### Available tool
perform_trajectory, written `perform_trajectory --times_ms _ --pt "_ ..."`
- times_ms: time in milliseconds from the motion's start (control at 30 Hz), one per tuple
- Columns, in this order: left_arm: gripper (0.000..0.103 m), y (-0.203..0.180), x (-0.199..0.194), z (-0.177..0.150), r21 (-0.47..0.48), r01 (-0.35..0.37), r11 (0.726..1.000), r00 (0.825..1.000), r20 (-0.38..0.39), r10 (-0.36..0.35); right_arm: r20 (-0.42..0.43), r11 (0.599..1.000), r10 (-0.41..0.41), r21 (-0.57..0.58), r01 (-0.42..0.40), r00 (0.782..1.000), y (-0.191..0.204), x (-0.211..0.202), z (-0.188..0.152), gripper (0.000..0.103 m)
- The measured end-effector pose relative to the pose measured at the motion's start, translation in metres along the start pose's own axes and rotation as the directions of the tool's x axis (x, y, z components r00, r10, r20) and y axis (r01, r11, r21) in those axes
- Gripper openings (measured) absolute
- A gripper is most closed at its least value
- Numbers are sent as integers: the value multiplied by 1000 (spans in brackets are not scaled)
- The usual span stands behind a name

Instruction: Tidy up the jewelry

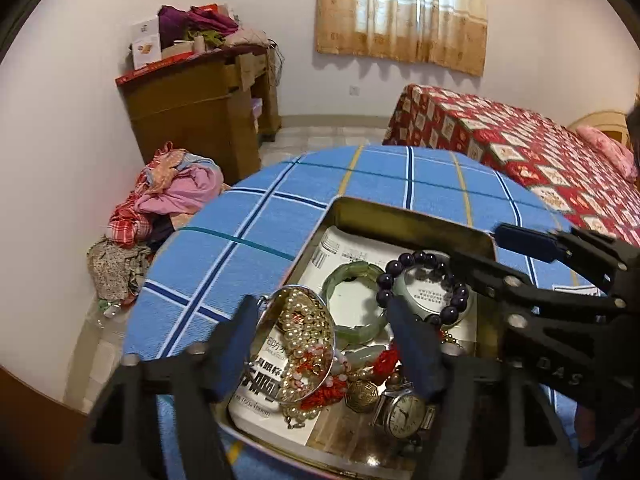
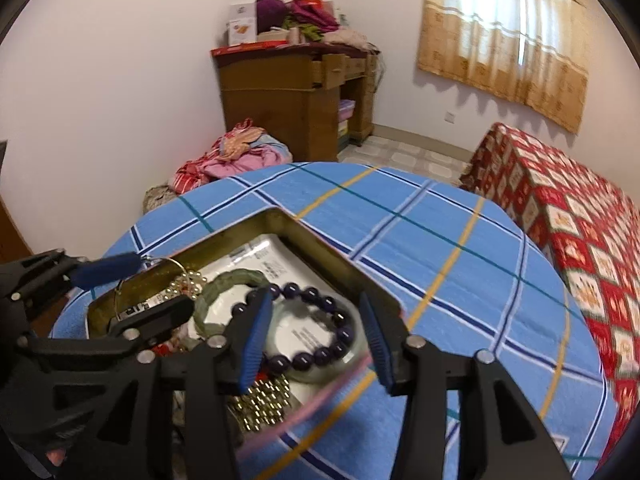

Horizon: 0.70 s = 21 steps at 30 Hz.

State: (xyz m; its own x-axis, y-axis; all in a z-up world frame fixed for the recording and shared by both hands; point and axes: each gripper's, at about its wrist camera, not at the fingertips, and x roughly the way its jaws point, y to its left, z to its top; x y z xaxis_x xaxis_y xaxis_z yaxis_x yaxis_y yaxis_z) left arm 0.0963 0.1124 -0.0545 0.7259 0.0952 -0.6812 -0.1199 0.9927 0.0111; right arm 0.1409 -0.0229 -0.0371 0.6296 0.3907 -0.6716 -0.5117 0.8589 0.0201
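Both sets of tongs hang over the open metal tin (image 1: 400, 216) of jewelry on the blue plaid table (image 2: 460, 264). The left tongs (image 1: 324, 344) gape wide around a small mirror (image 1: 296, 344), gripping nothing. The right tongs (image 2: 316, 340) stand partly open above the purple bead bracelet (image 2: 320, 320), empty. Beyond sits a red patterned bed (image 2: 560, 208).

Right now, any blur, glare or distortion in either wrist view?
Left wrist: sharp; fisheye bends the checked cloth edge, dark corners; the round mirror reflects beads. Right wrist: the tin's near rim and the beads below the right gripper are smeared; the curtain is backlit, partly blown out.
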Motion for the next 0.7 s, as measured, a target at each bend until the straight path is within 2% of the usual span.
perform_trajectory --times_ms 33,133,267,700 --pt "73 -1 -3 0 4 -1 1000 1000 6 1 5 1000 0 10 0 1000 -2 -4 -2 62" --pt "73 -5 -13 -1 12 4 1000 1000 18 -4 13 1000 2 30 -3 1000 -7 -16 -8 62" --pt "73 -9 -28 -5 8 10 1000 999 36 -11 31 999 -1 48 0 1000 -10 -28 -15 68" --pt "73 -11 -46 -12 -11 5 1000 999 42 -5 65 997 14 69 -19 998 -10 -47 -24 70"
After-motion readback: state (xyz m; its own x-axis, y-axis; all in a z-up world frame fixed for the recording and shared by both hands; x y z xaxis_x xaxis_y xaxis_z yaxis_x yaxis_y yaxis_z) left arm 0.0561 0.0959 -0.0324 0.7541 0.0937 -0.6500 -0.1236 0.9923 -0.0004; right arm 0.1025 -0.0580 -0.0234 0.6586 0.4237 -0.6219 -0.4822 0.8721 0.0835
